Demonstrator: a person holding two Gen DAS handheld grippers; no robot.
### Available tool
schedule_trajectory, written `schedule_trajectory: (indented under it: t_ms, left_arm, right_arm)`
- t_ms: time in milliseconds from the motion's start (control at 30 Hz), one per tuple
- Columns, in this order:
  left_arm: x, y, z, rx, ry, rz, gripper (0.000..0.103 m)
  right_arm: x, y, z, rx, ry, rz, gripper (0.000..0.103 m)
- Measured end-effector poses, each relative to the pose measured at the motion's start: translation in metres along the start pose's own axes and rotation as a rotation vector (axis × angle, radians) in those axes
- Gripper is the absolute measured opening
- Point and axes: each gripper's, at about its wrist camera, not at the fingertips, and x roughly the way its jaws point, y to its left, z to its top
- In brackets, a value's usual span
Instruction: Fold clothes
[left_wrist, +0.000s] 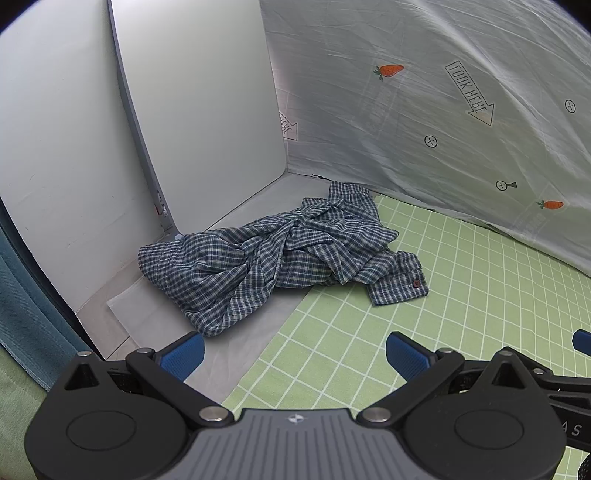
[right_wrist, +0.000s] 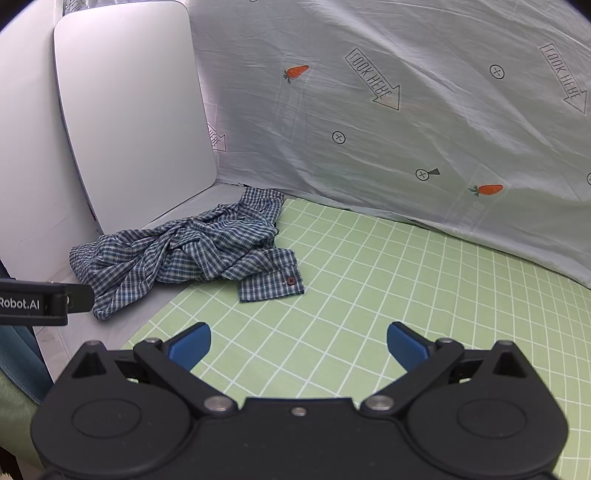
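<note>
The left claw (left_wrist: 295, 354) stands wide, its blue pads (left_wrist: 184, 354) well apart with nothing between them, tilted down over the near edge of the green checked mat (left_wrist: 424, 295). The right claw (right_wrist: 299, 345) is just as wide and empty, and hangs over the same mat, a little further right. Neither touches the shirt.

The crumpled blue plaid shirt (left_wrist: 266, 258) lies at the far left, partly on the mat and partly on the pale grey surface (left_wrist: 243, 332) beside it. One cuff with a dark red button (left_wrist: 416, 283) is spread flat on the mat at the shirt's right end. A white board (left_wrist: 207, 122) leans behind the shirt, and a grey sheet (left_wrist: 443, 110) printed with carrots and arrows hangs across the far side. Nothing lies between the claws and the shirt.

The right wrist view shows a black part of the left tool (right_wrist: 40, 302) at its left edge, overlapping the shirt's near corner. The left wrist view shows a teal cloth (left_wrist: 33, 295) at far left.
</note>
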Motion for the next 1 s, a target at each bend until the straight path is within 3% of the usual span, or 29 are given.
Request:
schedule_trajectory:
  t_ms: [1000]
  left_arm:
    - [0.0010,0.0018,0.0003,-0.001,0.001,-0.005,0.103]
  right_arm:
    - [-0.0008,-0.0013,0.0021,0.003,0.001,-0.003,0.103]
